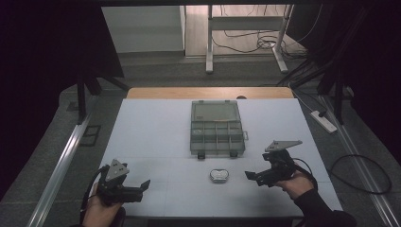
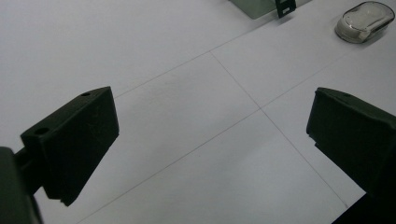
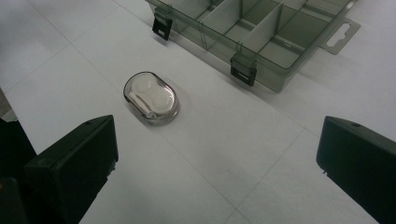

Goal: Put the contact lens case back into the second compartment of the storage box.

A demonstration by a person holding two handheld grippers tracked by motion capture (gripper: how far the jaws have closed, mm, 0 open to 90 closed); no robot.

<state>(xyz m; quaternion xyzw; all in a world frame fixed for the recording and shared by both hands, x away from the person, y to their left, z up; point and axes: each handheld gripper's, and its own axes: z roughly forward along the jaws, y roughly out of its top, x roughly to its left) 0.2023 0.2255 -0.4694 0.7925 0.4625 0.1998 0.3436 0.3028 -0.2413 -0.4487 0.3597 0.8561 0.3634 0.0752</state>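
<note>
A small oval case (image 1: 219, 176) is seen lying flat on the white table (image 1: 142, 137), near its front edge, between the two grippers and just in front of the organiser box (image 1: 217, 128). In the right gripper view the case (image 3: 151, 98) shows a clear smoky lid over two round white wells, with a white stick-like part beside them; it is apart from the box (image 3: 261, 37) and untouched.

The right gripper (image 1: 255, 177) is held low just to the right of the case, jaws spread wide and empty, aimed toward it. The left gripper (image 1: 142, 185) is held well to the left of the case, jaws likewise released and holding nothing; in its own view the case (image 2: 365, 21) is seen far off at the upper right.

The box stands with its lid open and laid back; its divided compartments appear empty, and two black latches (image 3: 243, 71) hang at the front wall.

Step in hand, as judged: approach and pick-up of the case by the right gripper. For a sound grasp, the jaws are best brought down on either side of the short width of the oval, kept level with the table, and closed on the side walls below the lid seam, so that the smooth domed lid is not squeezed and the case is not shot out sideways. A light closing force is advised.

No brand, label or writing can be read on the case, box or grippers.
</note>
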